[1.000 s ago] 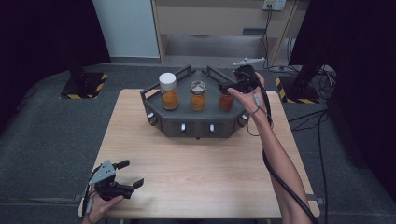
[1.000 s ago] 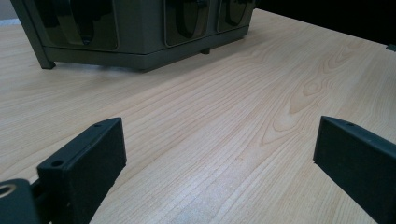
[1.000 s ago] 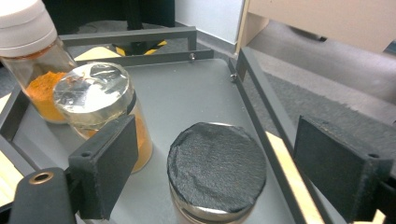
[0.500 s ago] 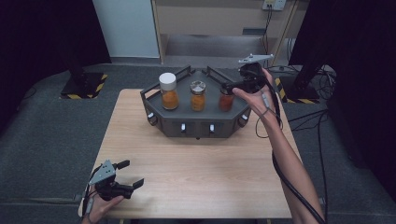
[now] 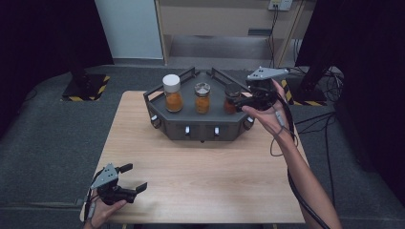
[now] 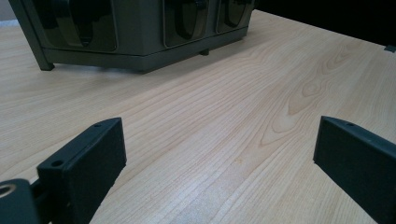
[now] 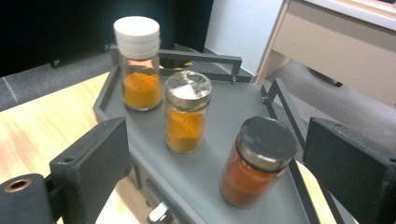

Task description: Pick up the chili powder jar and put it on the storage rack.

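Observation:
A dark grey rack (image 5: 200, 131) at the table's far side holds three spice jars in a row: a white-lidded one (image 5: 172, 93), a metal-lidded one (image 5: 202, 98) and a dark-lidded one (image 5: 231, 99). My right gripper (image 5: 244, 101) hovers just right of the dark-lidded jar, open; its jaws have just been opening and nothing is between the pads. The right gripper view (image 7: 217, 135) looks down on the dark-lidded jar (image 7: 257, 161), the metal-lidded jar (image 7: 187, 112) and the white-lidded jar (image 7: 137, 63). My left gripper (image 5: 133, 177) rests open at the front left corner, empty (image 6: 217, 140).
The wooden table (image 5: 215, 181) is bare between the rack and my left gripper. The rack's front wall (image 6: 140, 51) stands ahead of the left jaws. A cable (image 5: 286, 143) hangs from the right hand. Grey floor and a cabinet (image 5: 219, 24) lie beyond the table.
My right gripper has pulled back to the right and slightly up from the dark-lidded jar, its jaws wider. The jar stands on the rack. The left gripper has not moved.

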Demonstrator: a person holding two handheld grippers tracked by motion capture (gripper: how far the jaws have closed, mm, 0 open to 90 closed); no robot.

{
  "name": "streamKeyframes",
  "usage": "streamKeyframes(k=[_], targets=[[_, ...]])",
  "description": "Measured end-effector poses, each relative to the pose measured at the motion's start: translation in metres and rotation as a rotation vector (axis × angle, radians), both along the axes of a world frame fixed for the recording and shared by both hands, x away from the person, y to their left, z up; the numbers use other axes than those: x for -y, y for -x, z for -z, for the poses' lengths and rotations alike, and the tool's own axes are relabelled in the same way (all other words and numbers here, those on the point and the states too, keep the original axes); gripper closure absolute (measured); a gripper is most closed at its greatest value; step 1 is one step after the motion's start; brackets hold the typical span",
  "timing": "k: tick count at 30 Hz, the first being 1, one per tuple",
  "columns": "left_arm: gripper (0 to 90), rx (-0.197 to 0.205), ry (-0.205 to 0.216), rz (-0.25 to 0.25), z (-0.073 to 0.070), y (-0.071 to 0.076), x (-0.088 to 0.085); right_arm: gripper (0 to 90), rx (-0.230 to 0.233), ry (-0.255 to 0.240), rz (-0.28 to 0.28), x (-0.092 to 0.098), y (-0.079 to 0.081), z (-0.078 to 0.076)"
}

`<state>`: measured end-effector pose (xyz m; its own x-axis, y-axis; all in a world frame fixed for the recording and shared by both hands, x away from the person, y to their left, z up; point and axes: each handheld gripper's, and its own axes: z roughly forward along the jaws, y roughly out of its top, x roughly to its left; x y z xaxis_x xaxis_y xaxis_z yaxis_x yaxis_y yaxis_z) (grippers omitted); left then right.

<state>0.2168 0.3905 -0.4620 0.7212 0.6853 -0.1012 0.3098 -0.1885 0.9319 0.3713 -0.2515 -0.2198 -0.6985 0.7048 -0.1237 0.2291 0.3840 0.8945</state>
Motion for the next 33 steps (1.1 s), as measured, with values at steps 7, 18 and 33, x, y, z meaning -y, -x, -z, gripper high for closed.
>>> streamKeyframes(k=[7,18,33], targets=[[1.7,-0.003,0.003,-0.002,0.0,-0.001,0.001,7.1,0.02,-0.015,-0.01,0.012,0.024,0.008],[1.7,-0.009,0.004,-0.006,0.0,-0.002,0.0,7.1,0.04,-0.027,-0.01,0.032,0.061,0.025],[1.7,-0.004,-0.004,-0.002,0.0,0.0,0.001,6.9,0.011,-0.068,0.008,0.056,0.092,0.063]])
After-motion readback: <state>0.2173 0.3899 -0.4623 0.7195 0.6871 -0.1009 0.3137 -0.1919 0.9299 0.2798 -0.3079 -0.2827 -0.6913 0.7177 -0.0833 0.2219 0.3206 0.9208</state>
